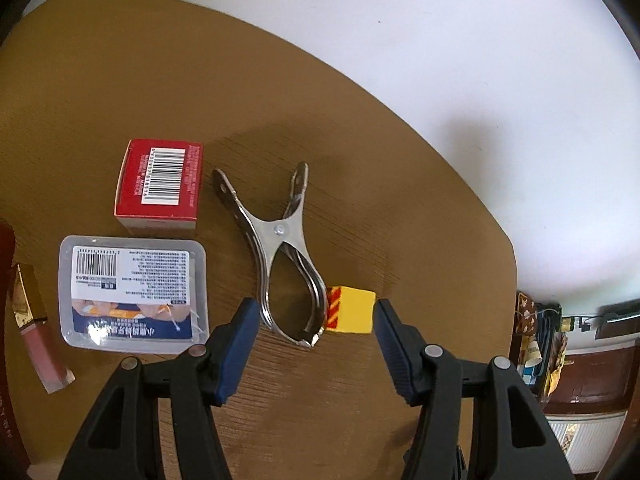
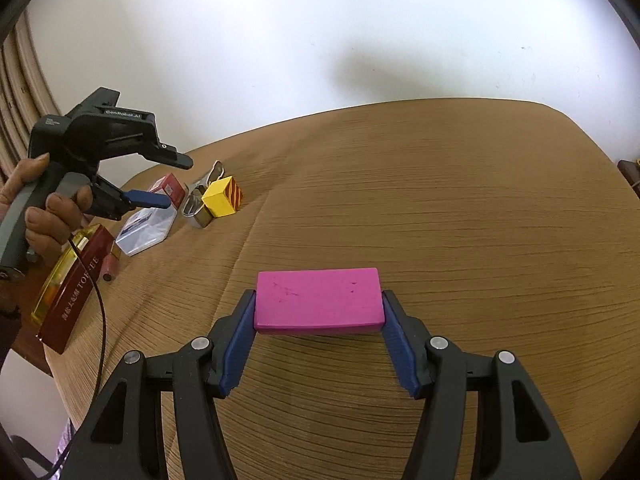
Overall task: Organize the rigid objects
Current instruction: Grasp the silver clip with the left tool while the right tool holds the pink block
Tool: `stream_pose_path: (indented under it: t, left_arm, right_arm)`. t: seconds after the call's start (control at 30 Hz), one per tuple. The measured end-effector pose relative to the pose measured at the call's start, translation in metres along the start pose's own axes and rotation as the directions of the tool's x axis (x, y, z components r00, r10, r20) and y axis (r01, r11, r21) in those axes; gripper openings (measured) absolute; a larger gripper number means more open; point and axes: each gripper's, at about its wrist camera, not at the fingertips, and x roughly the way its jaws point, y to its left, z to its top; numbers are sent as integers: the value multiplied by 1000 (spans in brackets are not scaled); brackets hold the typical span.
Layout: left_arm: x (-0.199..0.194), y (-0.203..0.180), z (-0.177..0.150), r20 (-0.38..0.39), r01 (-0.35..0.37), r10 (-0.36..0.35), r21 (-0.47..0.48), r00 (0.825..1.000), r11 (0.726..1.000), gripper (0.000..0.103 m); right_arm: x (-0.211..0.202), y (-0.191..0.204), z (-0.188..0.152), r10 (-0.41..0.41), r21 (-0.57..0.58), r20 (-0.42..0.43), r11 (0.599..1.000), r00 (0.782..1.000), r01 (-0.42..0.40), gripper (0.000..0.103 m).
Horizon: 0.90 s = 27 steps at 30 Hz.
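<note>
In the right wrist view my right gripper (image 2: 319,310) is shut on a pink rectangular block (image 2: 318,300), with a blue pad against each short end, just over the brown table (image 2: 440,200). My left gripper (image 1: 316,316) stands open, pointing down at the table. The rounded end of a metal spring clamp (image 1: 280,248) and a yellow block with red stripes (image 1: 354,310) lie between its fingertips, and neither pad presses on them. From the right wrist view the left gripper (image 2: 160,200) hovers at the far left, held by a person's hand (image 2: 48,208).
A red barcode box (image 1: 160,184), a clear plastic box (image 1: 132,288) and a pink lip gloss tube (image 1: 36,328) lie left of the clamp. A dark red toffee box (image 2: 76,292) sits at the table's left edge. A white wall stands behind.
</note>
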Motion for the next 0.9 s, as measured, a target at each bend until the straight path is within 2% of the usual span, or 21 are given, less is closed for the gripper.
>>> stream_pose_path:
  t: [0.07, 0.2, 0.23, 0.37, 0.5, 0.57, 0.67, 0.8, 0.9]
  left_arm:
    - [5, 2, 2, -3, 4, -4, -7, 1000, 1000, 57]
    - [11, 11, 5, -27, 24, -25, -17, 999, 1000, 26]
    - [13, 12, 6, -33, 23, -24, -20, 999, 1000, 25]
    - [16, 13, 5, -41, 36, -37, -33, 998, 999, 24]
    - [20, 11, 10, -50, -12, 10, -33, 999, 999, 27]
    - [21, 14, 11, -65, -25, 20, -70, 998, 997, 28]
    - [18, 19, 12, -90, 10, -18, -90, 996, 996, 30]
    - [14, 7, 16, -79, -23, 21, -20, 997, 1000, 35]
    - [20, -6, 20, -78, -99, 103, 42, 992, 994, 38]
  right_arm:
    - [0, 1, -1, -4, -1, -4, 1000, 1000, 4, 58]
    - [0, 1, -2, -11, 3, -11, 1000, 1000, 11, 58]
    - [0, 1, -2, -12, 4, -12, 1000, 1000, 12, 58]
    - [0, 1, -2, -11, 2, -14, 1000, 1000, 11, 58]
    - [1, 1, -2, -12, 2, -17, 1000, 1000, 12, 58]
    - [1, 0, -2, -12, 1, -17, 1000, 1000, 12, 58]
    - [1, 0, -2, -12, 1, -18, 1000, 1000, 12, 58]
    - [1, 1, -1, -10, 1, -23, 1000, 1000, 10, 59]
    - [2, 1, -2, -11, 2, -23, 1000, 1000, 11, 59]
